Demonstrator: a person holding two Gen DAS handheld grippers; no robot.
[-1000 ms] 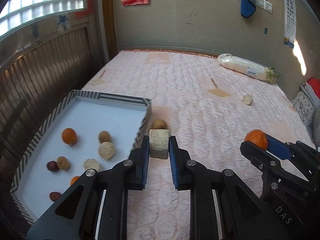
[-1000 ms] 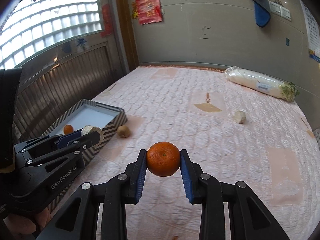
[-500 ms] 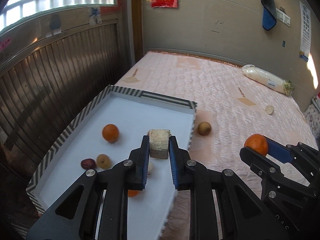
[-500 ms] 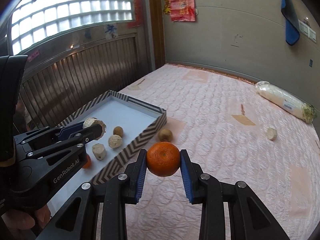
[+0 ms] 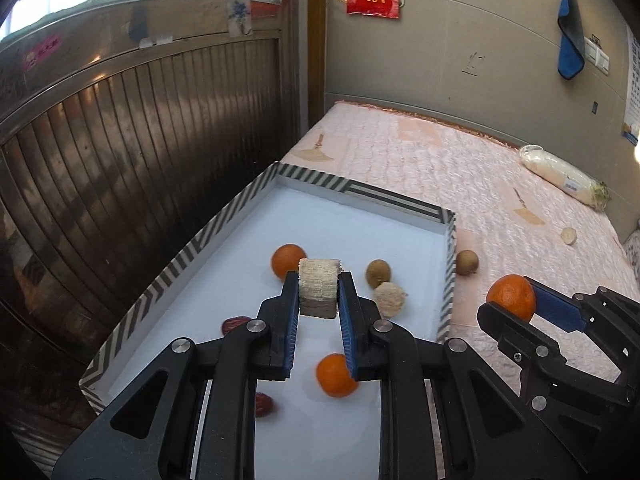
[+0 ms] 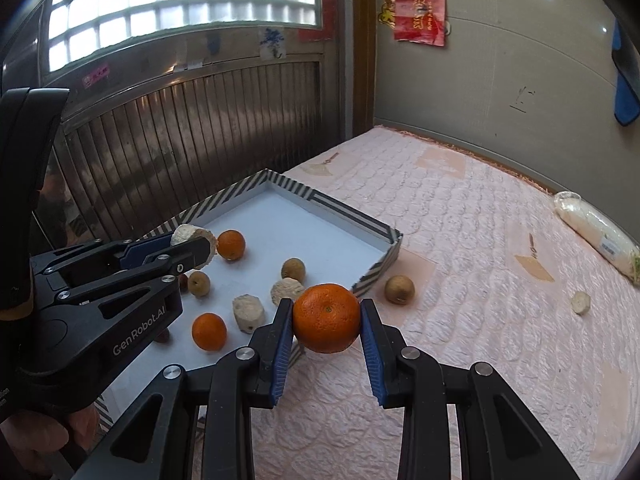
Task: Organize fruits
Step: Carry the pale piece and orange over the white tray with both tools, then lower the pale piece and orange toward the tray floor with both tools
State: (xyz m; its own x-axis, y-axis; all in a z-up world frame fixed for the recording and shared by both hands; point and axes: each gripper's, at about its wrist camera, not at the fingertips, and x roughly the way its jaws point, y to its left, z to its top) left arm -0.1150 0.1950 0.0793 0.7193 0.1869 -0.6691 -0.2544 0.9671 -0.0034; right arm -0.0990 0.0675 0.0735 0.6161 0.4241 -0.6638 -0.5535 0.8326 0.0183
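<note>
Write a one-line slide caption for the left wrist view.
Left gripper holds a pale fibrous chunk above the striped tray of fruit; right gripper carries an orange.

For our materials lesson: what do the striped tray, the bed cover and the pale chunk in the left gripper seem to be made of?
Striped tray: probably cardboard, with thin flat walls, printed stripes and a matt white floor.
Bed cover: quilted fabric, soft-looking, with stitched puffy pattern and slight sheen.
Pale chunk in the left gripper: fibrous, rough and matt, perhaps cut plant stalk; hard to say.
</note>
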